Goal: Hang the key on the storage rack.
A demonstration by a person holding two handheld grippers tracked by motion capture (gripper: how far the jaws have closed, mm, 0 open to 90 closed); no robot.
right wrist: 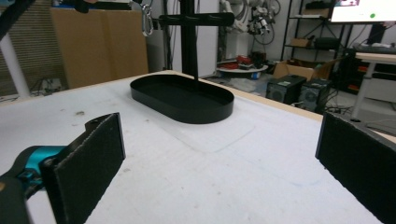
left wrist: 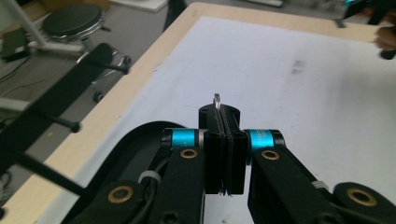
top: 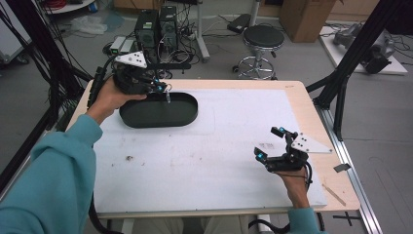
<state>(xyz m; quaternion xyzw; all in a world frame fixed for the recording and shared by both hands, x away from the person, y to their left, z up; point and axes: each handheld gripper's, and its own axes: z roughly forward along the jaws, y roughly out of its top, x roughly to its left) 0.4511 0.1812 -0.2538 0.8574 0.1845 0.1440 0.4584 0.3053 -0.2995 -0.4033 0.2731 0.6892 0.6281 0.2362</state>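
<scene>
My left gripper hovers over the far rim of a black oval tray at the table's back left. Its jaws are shut on a small silver carabiner clip that hangs below them. In the left gripper view the clip's thin edge pokes out above the closed pads of that gripper. The right gripper view shows the clip dangling beside a black cross-shaped stand that rises from the tray. My right gripper is low over the mat at the front right, open, with nothing between its pads.
A white mat covers most of the wooden table. A small dark speck lies at the mat's left. Behind the table stand a round stool, computer towers and a cardboard box. Black frame posts flank the table.
</scene>
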